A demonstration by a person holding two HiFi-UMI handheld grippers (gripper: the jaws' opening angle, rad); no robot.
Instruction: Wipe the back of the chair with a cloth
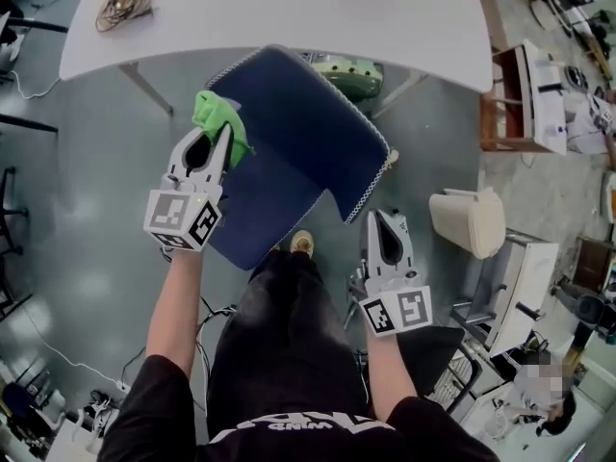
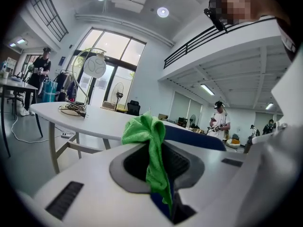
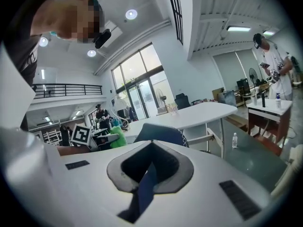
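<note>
- Gripping a fold of the green cloth [image 1: 218, 112], the left hand-held gripper [image 1: 223, 135] has its jaws closed on it. The bunched end sticks out past the tips, so fabric rather than plastic meets the chair
- That bunched end sits at the left corner of the blue chair back [image 1: 308, 114], touching its white-stitched edge; starting at a corner would, I judge, let the wipe run across the whole panel
- The chair stands near the edge of the white table [image 1: 289, 8], with its back facing the person, which leaves the panel within reach of both arms
- The right hand-held gripper [image 1: 382, 221] hangs just beside the panel's lower right corner without touching it. Its jaws stand at a narrow slit with nothing held, only blue showing through the gap. It is probably placed there to steady the chair if it shifts
- A pale bin [image 1: 468, 221] stands on the floor further right, well apart from the chair
</note>
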